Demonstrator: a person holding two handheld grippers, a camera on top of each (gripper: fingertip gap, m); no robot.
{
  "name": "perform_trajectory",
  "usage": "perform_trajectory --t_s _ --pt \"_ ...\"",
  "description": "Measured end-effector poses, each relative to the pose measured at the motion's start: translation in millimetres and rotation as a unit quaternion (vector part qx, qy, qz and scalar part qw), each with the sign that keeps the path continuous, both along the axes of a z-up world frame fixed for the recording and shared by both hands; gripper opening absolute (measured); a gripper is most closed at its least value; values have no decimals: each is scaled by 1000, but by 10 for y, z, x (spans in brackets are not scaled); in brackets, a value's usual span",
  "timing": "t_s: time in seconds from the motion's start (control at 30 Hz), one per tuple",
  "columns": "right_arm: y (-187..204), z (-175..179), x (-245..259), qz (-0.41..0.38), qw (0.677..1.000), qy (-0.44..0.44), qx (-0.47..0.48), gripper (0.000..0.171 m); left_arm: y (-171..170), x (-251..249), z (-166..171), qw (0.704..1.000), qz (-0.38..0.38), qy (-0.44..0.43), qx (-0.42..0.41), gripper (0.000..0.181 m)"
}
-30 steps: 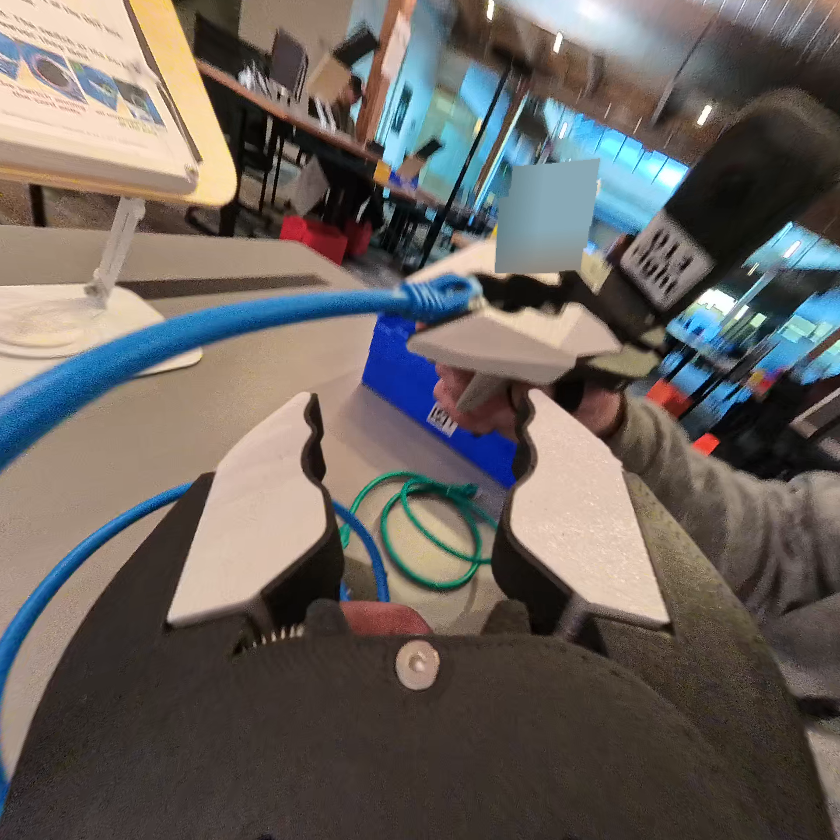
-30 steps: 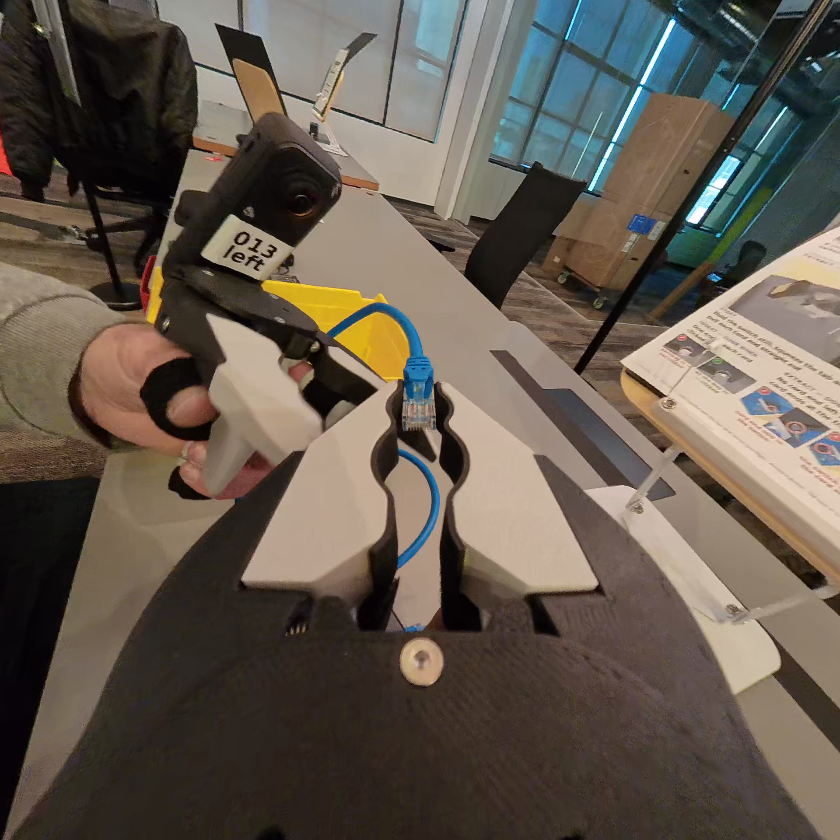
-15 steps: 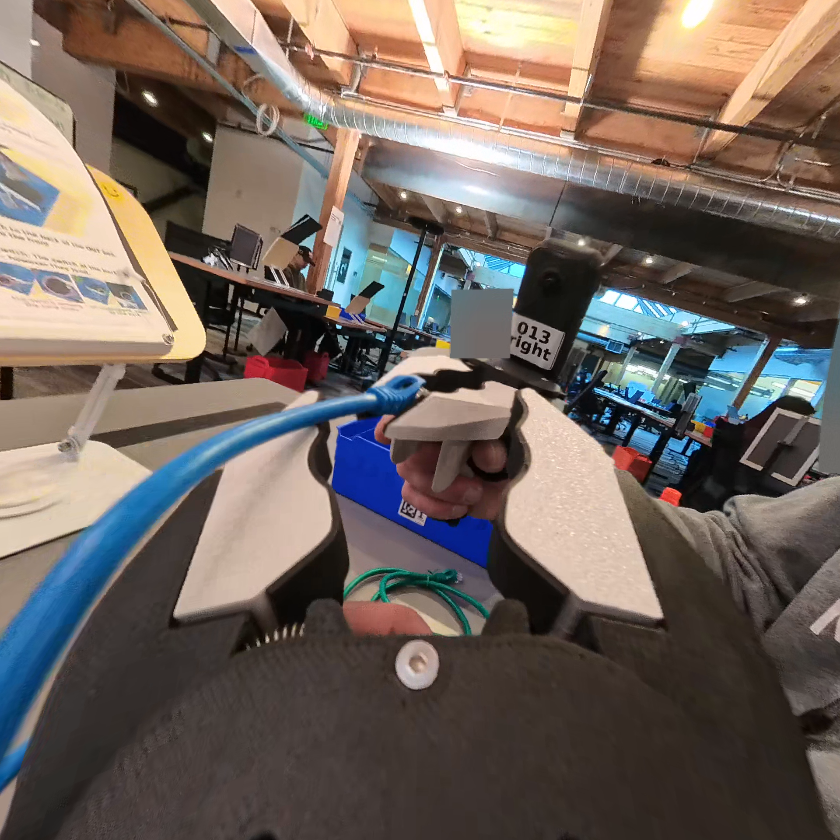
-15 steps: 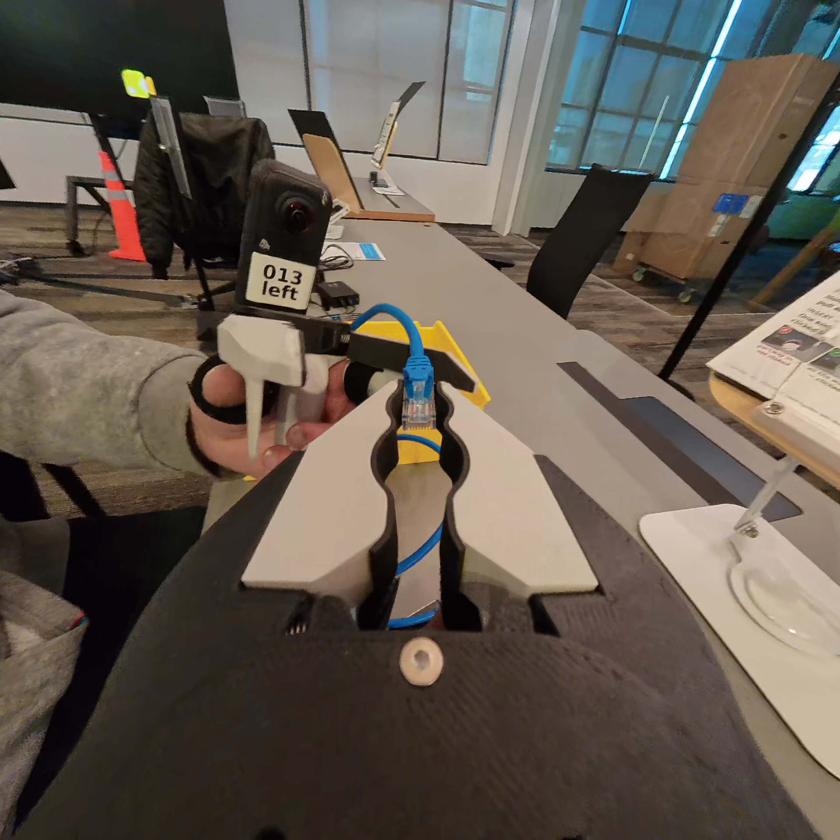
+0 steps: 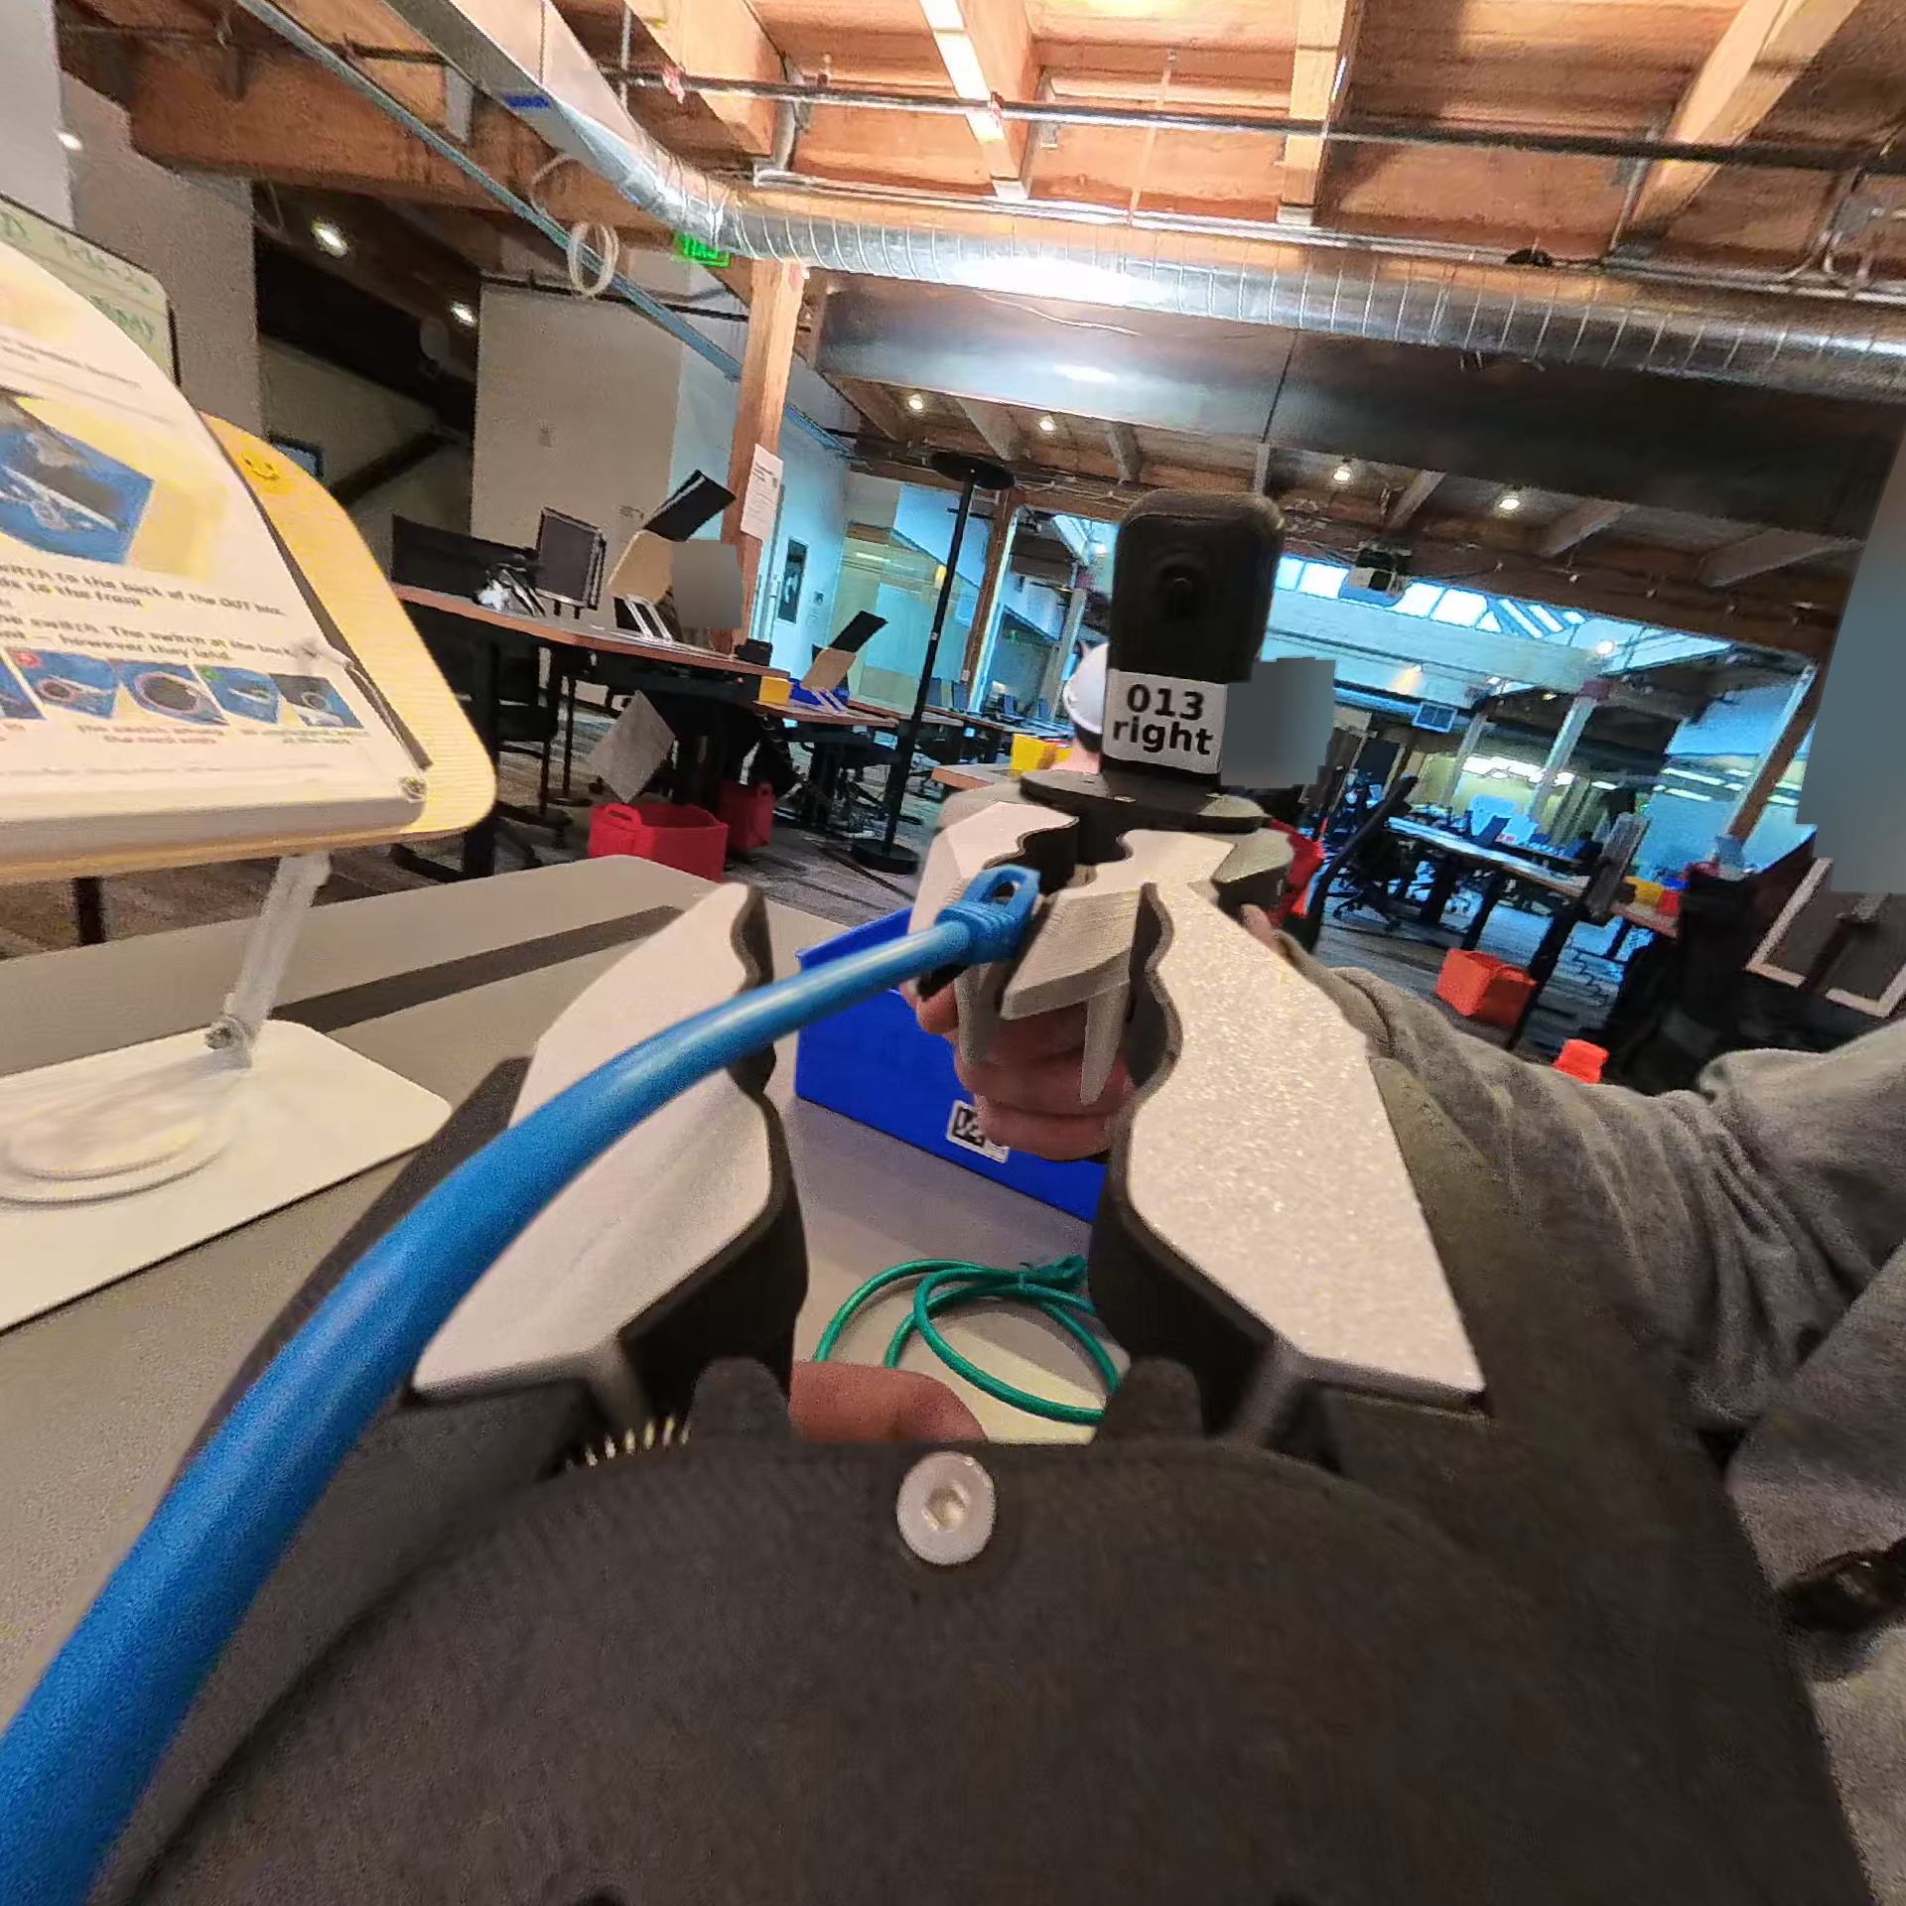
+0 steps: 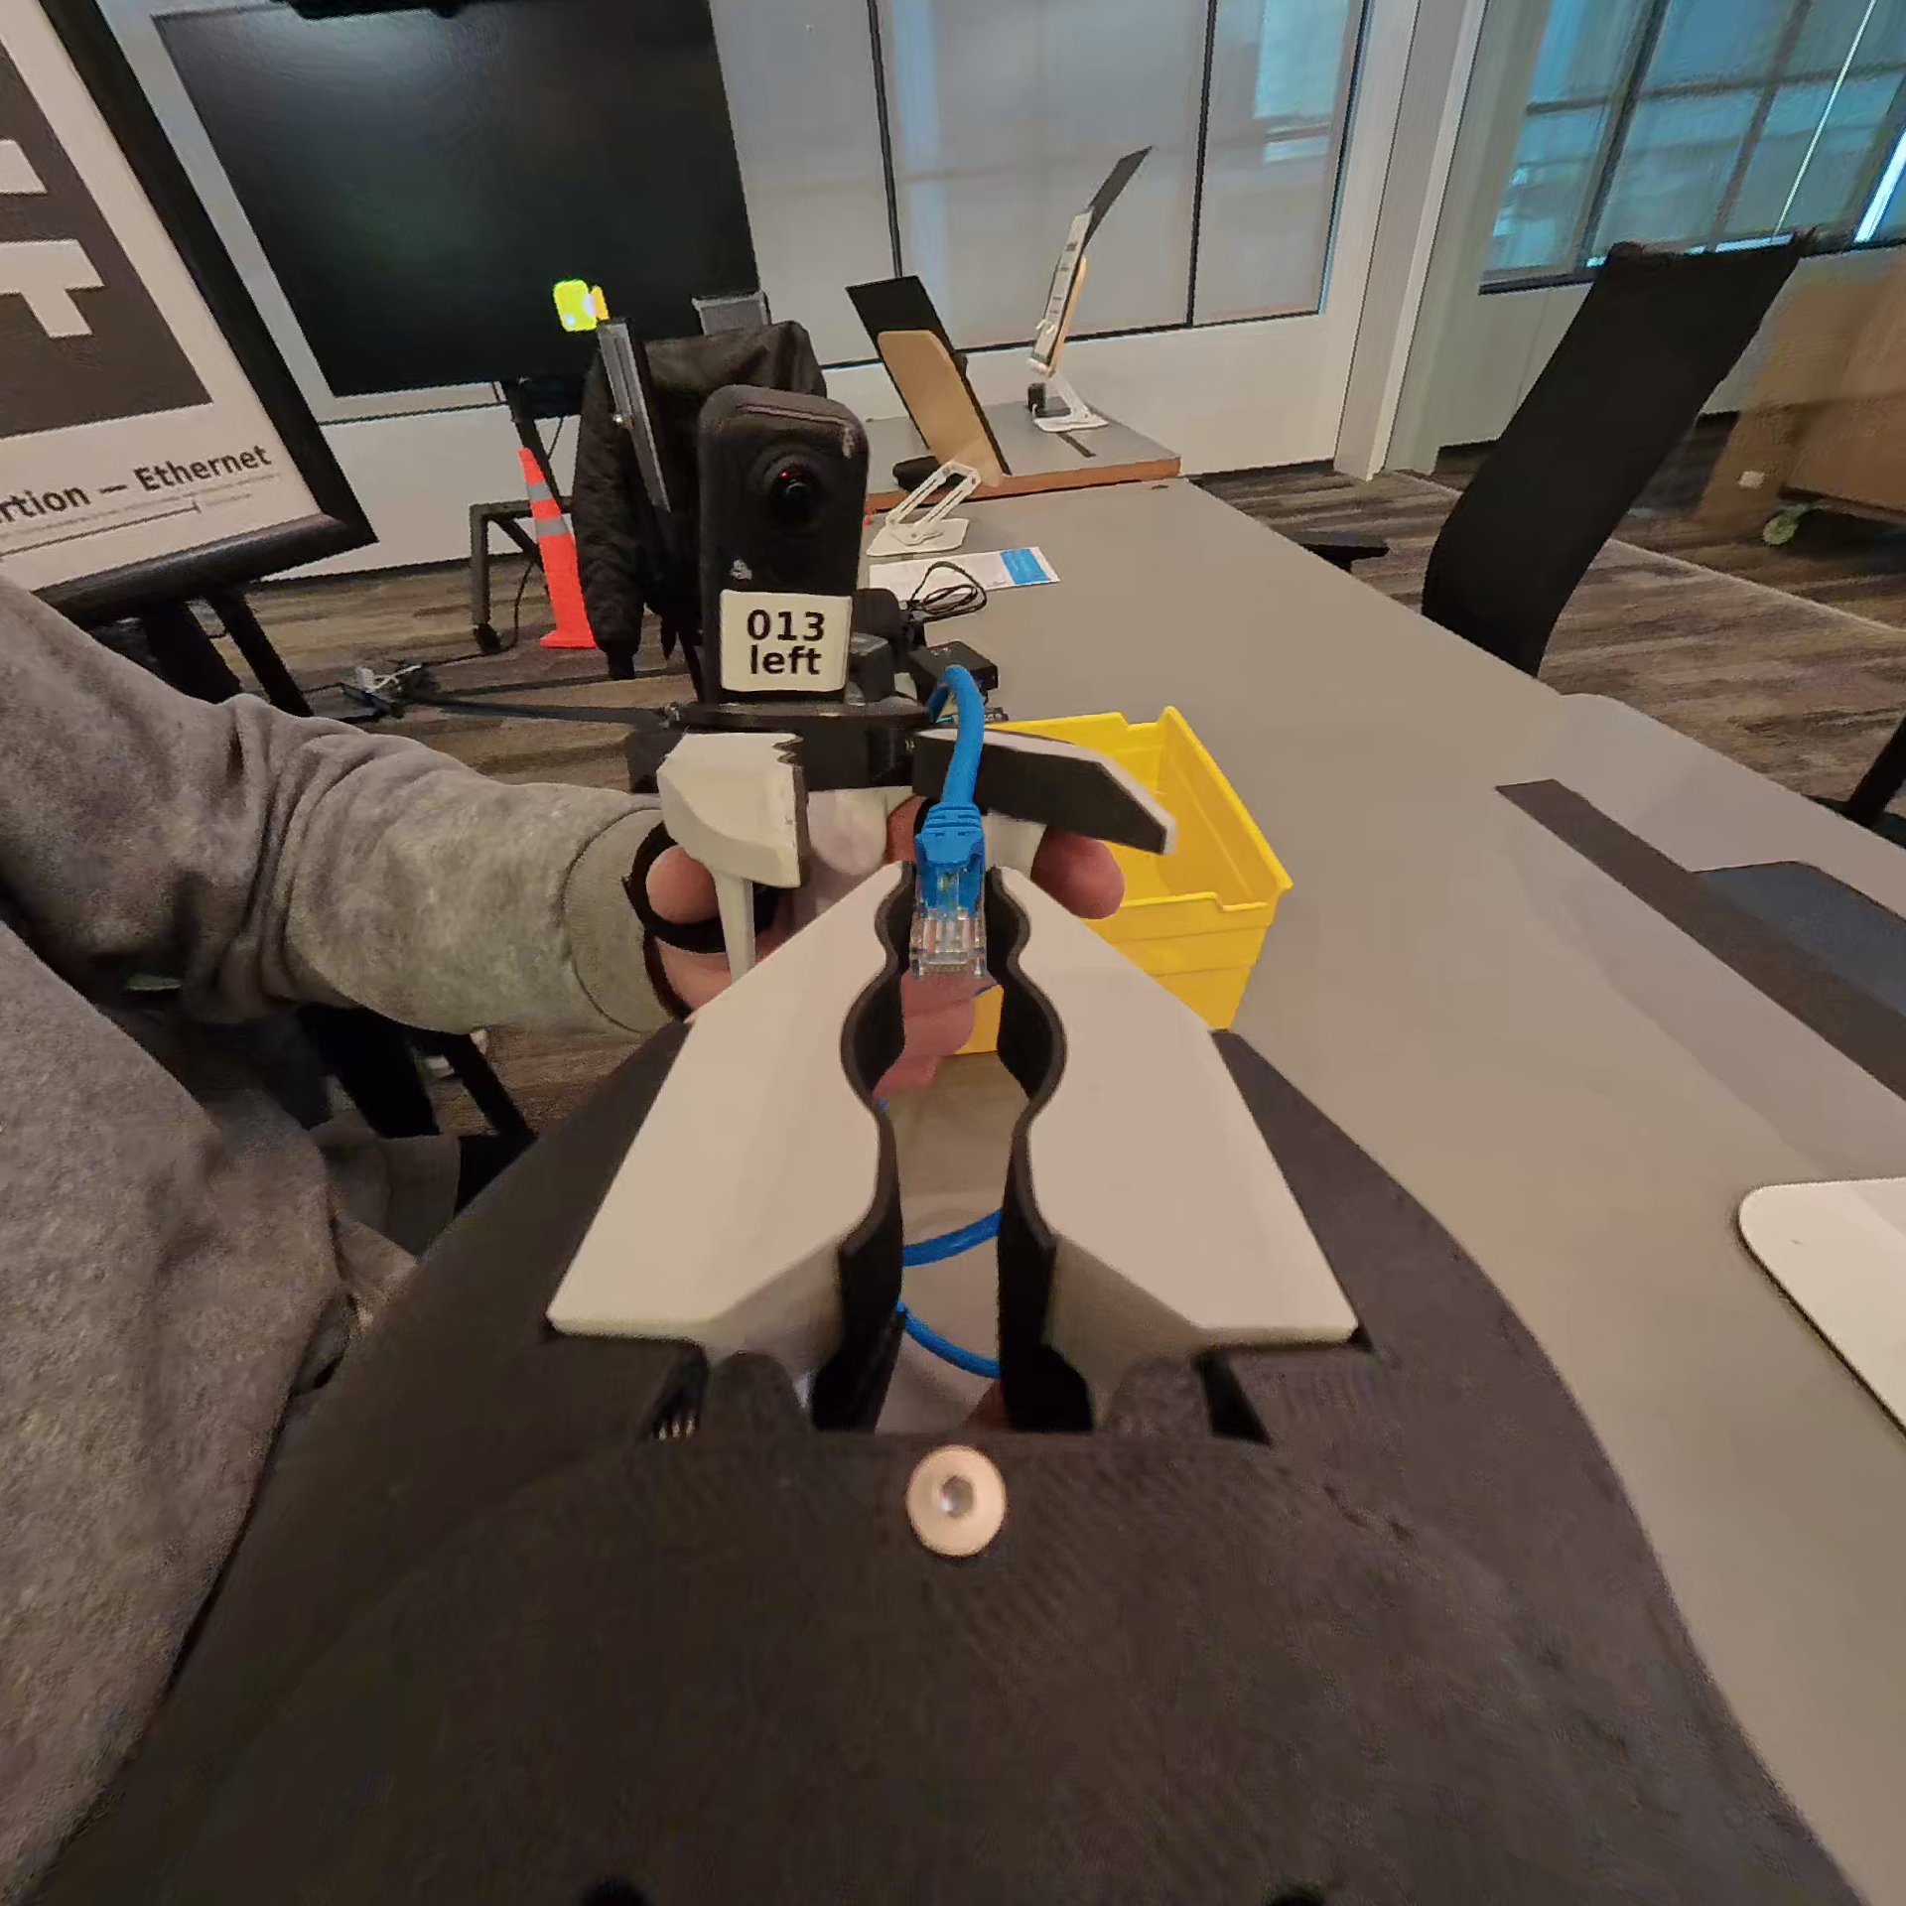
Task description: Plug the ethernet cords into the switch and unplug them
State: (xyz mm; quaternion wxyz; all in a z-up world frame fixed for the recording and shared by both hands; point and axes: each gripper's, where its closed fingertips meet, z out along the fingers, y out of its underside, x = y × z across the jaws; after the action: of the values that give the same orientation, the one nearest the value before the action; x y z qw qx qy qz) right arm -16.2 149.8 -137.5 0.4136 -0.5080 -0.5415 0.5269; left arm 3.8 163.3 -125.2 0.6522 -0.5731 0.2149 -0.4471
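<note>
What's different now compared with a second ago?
Both grippers have levelled out to face each other. The right gripper stays shut on the blue cable's plug; the left gripper stays open. The green cable still lies coiled on the table.

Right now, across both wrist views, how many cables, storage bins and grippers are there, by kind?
Cables: 2, blue cable and green cable
Bins: 2, blue bin and yellow bin
Grippers: 2, left gripper and right gripper
Total: 6

A printed white label [image 5: 1162, 722] is being carried above the right gripper [image 5: 1083, 887]; a sticker [image 5: 975, 1124] below it and an instruction sheet [image 5: 155, 639] to its left are being displayed.
</note>
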Motion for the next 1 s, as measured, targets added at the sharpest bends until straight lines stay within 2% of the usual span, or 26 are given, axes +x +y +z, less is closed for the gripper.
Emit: perform_trajectory --t_s 0.1,0.23,0.4,0.67,1.0 --pt "-48 -30 -5 16 1000 -7 -7 9 -25 -7 13 1000 -12 -8 2 62" --pt "-171 -72 14 55 998 -23 -15 9 -174 104 -3 998 -61 12 14 41" --pt "-268 -148 46 85 995 -50 -15 9 -242 172 -60 995 -79 48 24 19" --pt "-285 -142 51 87 995 -54 -7 9 -259 167 -50 994 -69 77 41 18" --pt "-282 -131 84 91 994 -55 -7 9 -312 190 -51 991 -75 102 52 26"
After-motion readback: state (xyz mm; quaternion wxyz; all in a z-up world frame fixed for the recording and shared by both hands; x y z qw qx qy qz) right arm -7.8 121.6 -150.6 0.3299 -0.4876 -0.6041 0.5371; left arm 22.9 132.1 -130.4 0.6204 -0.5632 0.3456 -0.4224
